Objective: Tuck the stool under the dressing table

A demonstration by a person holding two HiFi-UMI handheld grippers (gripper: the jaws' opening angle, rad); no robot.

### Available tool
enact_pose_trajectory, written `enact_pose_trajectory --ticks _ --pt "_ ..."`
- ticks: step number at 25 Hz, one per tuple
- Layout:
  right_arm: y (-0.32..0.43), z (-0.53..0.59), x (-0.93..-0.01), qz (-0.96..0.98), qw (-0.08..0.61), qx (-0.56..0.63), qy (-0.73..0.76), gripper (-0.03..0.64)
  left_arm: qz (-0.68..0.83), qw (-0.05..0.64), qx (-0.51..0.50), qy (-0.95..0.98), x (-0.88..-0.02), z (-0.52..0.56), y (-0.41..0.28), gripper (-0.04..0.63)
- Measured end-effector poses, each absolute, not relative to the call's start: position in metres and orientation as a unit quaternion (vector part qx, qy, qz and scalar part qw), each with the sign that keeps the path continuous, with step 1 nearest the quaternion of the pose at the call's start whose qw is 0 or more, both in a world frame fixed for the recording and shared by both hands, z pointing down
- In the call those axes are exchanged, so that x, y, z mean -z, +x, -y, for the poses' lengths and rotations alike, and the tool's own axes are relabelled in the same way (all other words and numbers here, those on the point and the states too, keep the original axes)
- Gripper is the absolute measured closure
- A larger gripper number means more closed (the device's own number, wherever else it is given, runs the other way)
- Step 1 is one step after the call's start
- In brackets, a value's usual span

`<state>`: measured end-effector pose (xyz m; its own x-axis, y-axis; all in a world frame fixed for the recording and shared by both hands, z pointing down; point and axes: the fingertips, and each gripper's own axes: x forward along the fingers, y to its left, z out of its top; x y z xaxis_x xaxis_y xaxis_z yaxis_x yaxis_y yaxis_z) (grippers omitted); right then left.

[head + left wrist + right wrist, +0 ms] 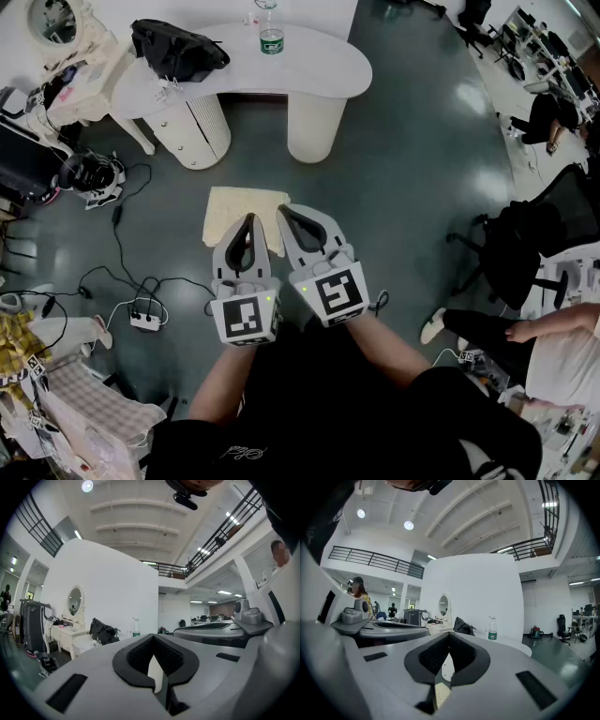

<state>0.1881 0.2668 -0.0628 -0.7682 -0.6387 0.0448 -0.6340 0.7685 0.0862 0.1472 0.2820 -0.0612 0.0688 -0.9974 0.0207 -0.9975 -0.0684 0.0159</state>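
The white dressing table point(309, 70) stands at the top of the head view on two round legs. On its top are a black bag point(178, 49) and a water bottle point(271, 28). The cream stool point(225, 211) sits on the floor in front of it, partly hidden under my grippers. My left gripper point(249, 219) and right gripper point(284, 212) are held side by side over the stool, both shut with nothing in them. In the left gripper view my left gripper point(153, 638) points level at the table point(84, 642). In the right gripper view my right gripper point(449, 635) does the same, with the bottle point(491, 631) ahead.
A cream vanity with an oval mirror point(54, 21) stands at the far left. A headset point(94, 174), cables and a power strip point(143, 320) lie on the floor to the left. A seated person point(553, 342) and a black office chair point(539, 234) are at the right.
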Motion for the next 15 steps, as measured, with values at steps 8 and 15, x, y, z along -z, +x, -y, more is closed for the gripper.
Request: enact_pose_trajectory --ticks 8,15 --pt "0.181 -0.272 0.053 0.944 0.043 0.031 0.327 0.612 0.678 0.022 -0.031 0.734 0.041 -0.290 0.136 0.591" --pt "0.171 -0.282 0.022 0.943 0.087 0.018 0.321 0.612 0.680 0.049 -0.040 0.730 0.016 -0.304 0.117 0.591"
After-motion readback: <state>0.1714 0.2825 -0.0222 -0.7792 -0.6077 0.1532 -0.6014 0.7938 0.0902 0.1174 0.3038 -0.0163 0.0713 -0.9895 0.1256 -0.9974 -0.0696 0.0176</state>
